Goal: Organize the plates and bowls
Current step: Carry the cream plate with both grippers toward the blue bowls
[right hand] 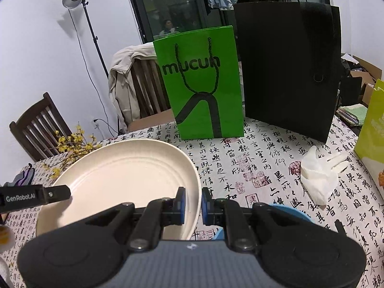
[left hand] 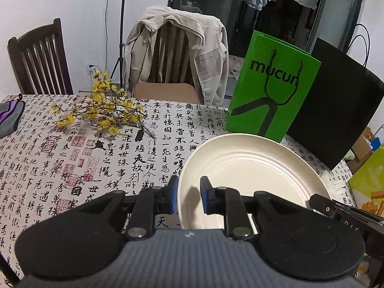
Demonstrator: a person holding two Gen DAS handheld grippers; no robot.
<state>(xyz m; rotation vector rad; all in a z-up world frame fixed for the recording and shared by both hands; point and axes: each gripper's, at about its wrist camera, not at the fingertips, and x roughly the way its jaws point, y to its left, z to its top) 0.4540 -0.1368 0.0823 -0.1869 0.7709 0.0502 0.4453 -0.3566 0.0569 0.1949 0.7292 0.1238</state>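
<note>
A large cream plate (left hand: 252, 170) hangs between both grippers, over the calligraphy tablecloth (left hand: 72, 168). My left gripper (left hand: 189, 198) is shut on the plate's left rim, one blue pad inside the dish and one outside. My right gripper (right hand: 193, 204) is shut on the same plate (right hand: 127, 180) at its right rim. Each gripper shows in the other's view: the right one (left hand: 336, 206) at the plate's far side, the left one (right hand: 64, 192) likewise. The rim of a blue dish (right hand: 288, 210) peeks out from under my right gripper, mostly hidden.
A green paper bag (right hand: 201, 84) and a black bag (right hand: 288, 67) stand at the table's back. Yellow flowering twigs (left hand: 103, 112) lie at the left, a white glove (right hand: 319, 175) at the right. A yellow-green box (right hand: 372, 129) and a jacket-draped chair (left hand: 177, 57) border the table.
</note>
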